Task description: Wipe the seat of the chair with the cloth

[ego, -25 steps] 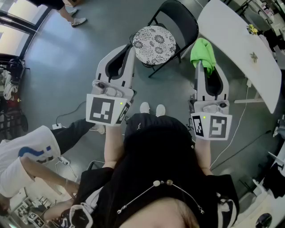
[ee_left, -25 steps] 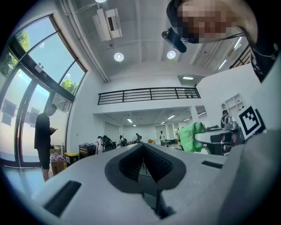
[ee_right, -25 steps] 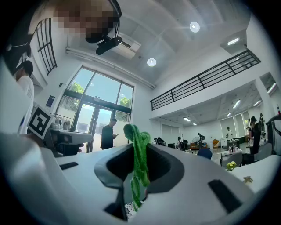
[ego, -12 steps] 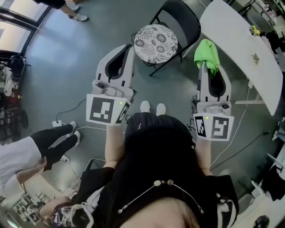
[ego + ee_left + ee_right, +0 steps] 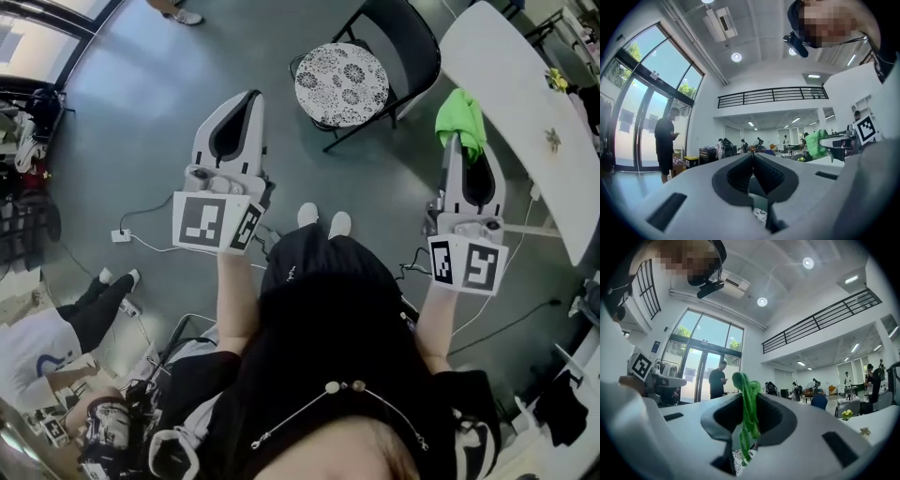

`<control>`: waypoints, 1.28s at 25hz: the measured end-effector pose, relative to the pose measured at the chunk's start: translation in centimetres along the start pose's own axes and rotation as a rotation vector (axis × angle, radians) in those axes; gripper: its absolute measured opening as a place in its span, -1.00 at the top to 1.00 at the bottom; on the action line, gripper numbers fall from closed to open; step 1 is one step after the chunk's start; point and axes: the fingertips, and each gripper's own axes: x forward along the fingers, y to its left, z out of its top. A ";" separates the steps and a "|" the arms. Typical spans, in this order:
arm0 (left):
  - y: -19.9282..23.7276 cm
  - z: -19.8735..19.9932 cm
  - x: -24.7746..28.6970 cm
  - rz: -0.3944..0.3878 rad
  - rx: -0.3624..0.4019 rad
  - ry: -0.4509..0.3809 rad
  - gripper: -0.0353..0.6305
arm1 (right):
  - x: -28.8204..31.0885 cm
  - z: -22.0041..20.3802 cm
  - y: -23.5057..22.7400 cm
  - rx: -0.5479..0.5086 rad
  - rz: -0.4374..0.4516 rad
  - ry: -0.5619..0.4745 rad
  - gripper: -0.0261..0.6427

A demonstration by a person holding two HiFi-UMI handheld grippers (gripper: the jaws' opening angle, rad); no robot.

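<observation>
Right tongs (image 5: pixel 460 146) pinch a thin fold of green cloth (image 5: pixel 461 114), left tongs (image 5: pixel 251 97) closed empty; wiping the chair seat (image 5: pixel 342 82) could tug it free.

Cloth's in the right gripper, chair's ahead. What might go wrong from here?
The right gripper pinches only a narrow fold of the green cloth; wiping pressure might pull it free. The patterned cushion on the chair may slide if unfastened. A wide swing could clip the white table.
</observation>
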 end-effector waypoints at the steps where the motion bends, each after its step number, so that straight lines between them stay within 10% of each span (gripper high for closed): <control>1: 0.0 -0.2 0.0 0.003 0.011 0.005 0.88 | 0.3 -0.1 -0.1 0.005 0.007 -0.004 0.67; 32: 19.4 -9.9 16.1 -0.008 -0.093 0.076 0.88 | 27.8 -9.6 5.8 -0.242 0.137 0.169 0.67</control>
